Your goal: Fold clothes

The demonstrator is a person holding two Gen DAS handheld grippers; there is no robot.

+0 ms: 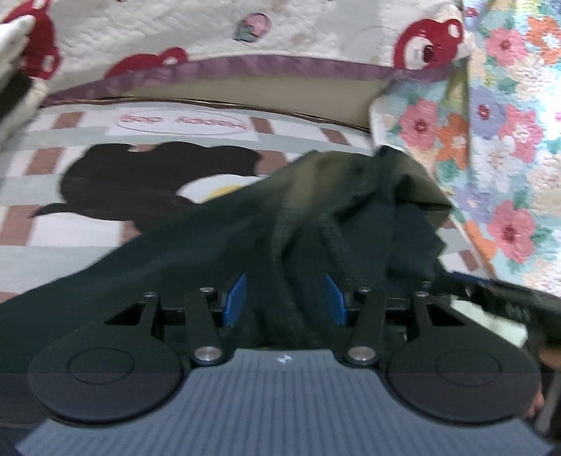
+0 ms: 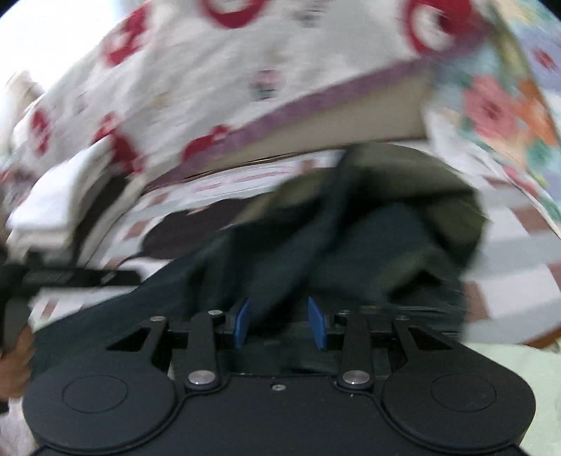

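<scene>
Left wrist view: the left hand-held gripper [image 1: 285, 298] points down at a bed covered by a checked blanket [image 1: 52, 217] with a black cartoon figure printed on it. A dark green garment [image 1: 333, 210] lies bunched on the blanket, and a gathered fold of it runs back between the two blue pads [image 1: 235, 298]. The jaws stand partly apart with cloth filling the gap; whether the pads press on the cloth cannot be told from this view. At the right edge, the right hand-held gripper [image 1: 491, 291] shows as a dark blurred shape just beside the garment. A white quilt [image 1: 210, 31] with red bear prints and a purple border hangs behind the bed, and a floral quilt [image 1: 508, 122] lies at the right. Folded pale fabric [image 1: 14, 45] is stacked at the far left. Right wrist view: the frame is heavily blurred. The right hand-held gripper [image 2: 280, 324] also points down at the garment [image 2: 385, 224], whose dark cloth passes between its blue pads [image 2: 317, 324]. The jaws stand partly apart; contact between pads and cloth cannot be told. The left hand-held gripper [image 2: 70, 277] appears at the left edge, near the garment's edge, with a hand [image 2: 15, 354] below it.
</scene>
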